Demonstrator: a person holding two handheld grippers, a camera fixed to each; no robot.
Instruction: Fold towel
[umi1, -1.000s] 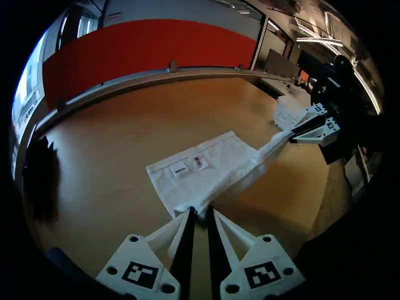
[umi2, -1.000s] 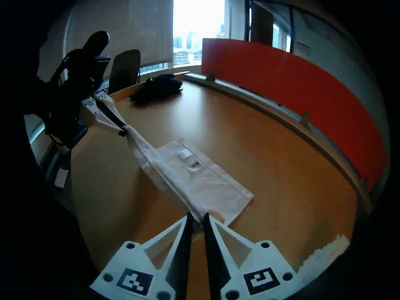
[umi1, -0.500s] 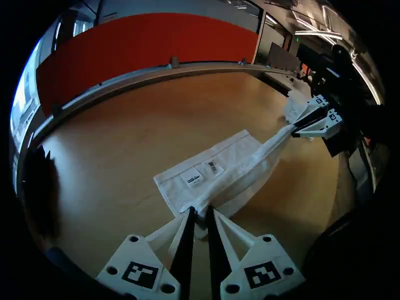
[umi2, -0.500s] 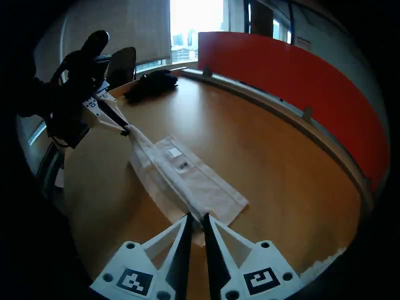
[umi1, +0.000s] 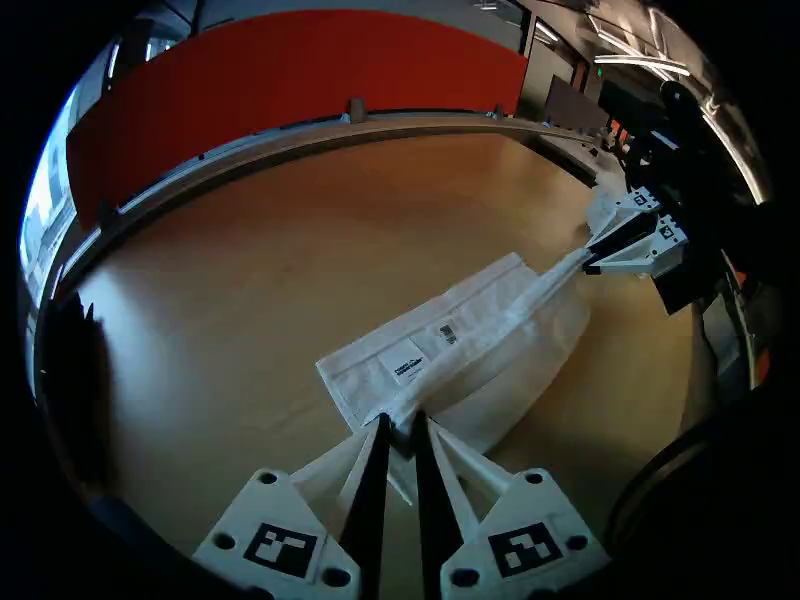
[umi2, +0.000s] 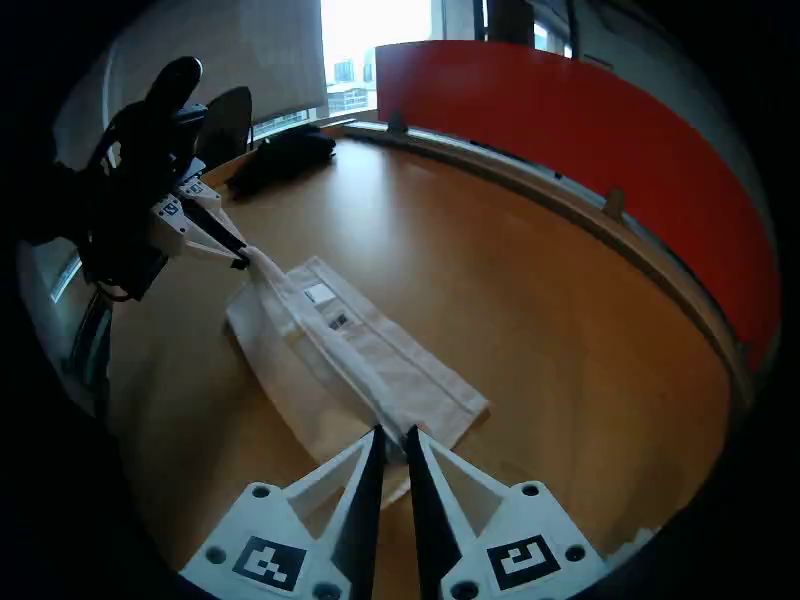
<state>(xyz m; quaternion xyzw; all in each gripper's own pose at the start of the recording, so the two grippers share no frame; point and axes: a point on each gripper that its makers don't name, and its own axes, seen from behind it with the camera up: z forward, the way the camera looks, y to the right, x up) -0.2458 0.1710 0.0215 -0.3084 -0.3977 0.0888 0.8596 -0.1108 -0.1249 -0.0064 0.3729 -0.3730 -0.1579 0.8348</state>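
White towel (umi1: 480, 320) lies over the wooden table (umi1: 250, 280), far half flat with its labels up, near edge lifted. Left gripper (umi1: 400, 428) is pinched closed on one corner. Right gripper (umi2: 392, 440) is pinched closed on the other, and the edge runs taut between them. Since a second ago, both grips unchanged. Taut edge carried farther across the table. A wider flap now trails on the near side.
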